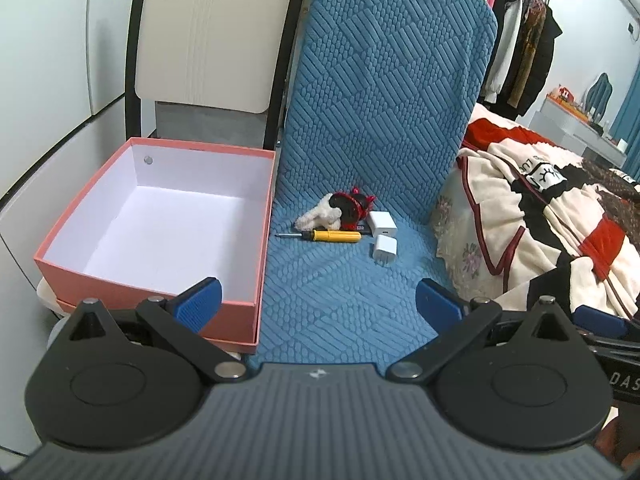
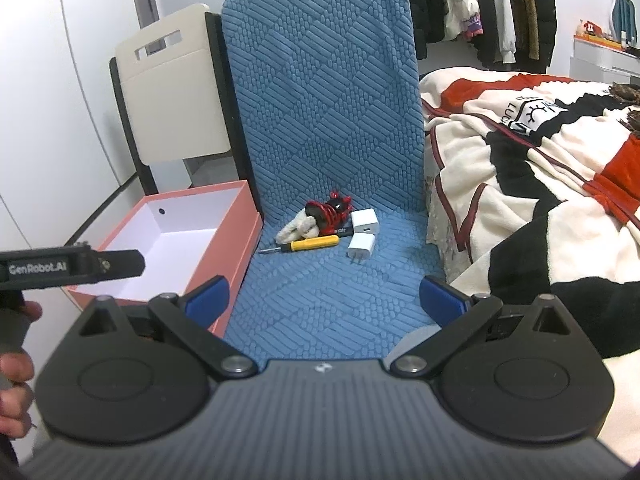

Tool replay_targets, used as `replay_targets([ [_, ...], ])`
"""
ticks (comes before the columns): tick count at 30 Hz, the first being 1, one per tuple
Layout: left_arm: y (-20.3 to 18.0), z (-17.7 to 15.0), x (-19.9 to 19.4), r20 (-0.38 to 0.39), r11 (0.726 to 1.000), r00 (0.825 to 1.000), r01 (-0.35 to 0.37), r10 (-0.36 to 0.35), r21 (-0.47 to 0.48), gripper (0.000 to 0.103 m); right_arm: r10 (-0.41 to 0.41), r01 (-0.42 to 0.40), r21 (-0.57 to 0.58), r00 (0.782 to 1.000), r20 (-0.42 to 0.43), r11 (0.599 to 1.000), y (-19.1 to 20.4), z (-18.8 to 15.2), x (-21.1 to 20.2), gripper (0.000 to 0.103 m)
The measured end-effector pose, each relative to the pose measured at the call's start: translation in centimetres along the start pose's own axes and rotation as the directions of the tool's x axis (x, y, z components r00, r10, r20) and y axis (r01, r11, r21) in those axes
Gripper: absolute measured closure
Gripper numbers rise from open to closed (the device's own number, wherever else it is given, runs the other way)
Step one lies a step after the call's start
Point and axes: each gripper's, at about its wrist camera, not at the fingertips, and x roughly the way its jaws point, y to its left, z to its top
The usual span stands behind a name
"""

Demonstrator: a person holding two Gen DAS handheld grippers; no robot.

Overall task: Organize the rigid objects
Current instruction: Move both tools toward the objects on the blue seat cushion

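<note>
On the blue chair seat (image 1: 340, 292) (image 2: 320, 300) lies a small pile: a yellow screwdriver (image 1: 328, 235) (image 2: 308, 244), two white chargers (image 1: 383, 222) (image 1: 385, 251) (image 2: 365, 221) (image 2: 361, 248), a red and black toy (image 1: 354, 208) (image 2: 330, 212) and a cream plush piece (image 1: 318, 218) (image 2: 296, 228). An empty pink box (image 1: 160, 280) (image 2: 236, 240) with a white inside stands left of the seat. My left gripper (image 1: 318, 302) and right gripper (image 2: 326, 298) hover open before the seat's front, nothing between their blue fingers.
A cream chair back (image 1: 212, 36) (image 2: 176, 96) stands behind the box against a white wall. A bed with a red, black and cream blanket (image 1: 560, 232) (image 2: 540, 160) borders the chair on the right. Clothes hang on a rack (image 1: 516, 40) (image 2: 492, 4) at the back.
</note>
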Motion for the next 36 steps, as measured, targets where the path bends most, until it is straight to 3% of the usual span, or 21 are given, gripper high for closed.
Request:
replay_targets([
  [21,-1.0,1.4,4.4,-0.003,0.998,0.999,0.035,-0.035,0.052,0.000,0.014,-0.013,0.032,1.000,-0.018,0.999,-0.4,-0.1,3.3,0.001],
  [36,0.0,1.4,6.9,-0.068,0.994,0.995,0.081,-0.075,0.077,0.000,0.001,0.000,0.063,1.000,-0.018,0.998,0.3,-0.9,4.1,0.001],
])
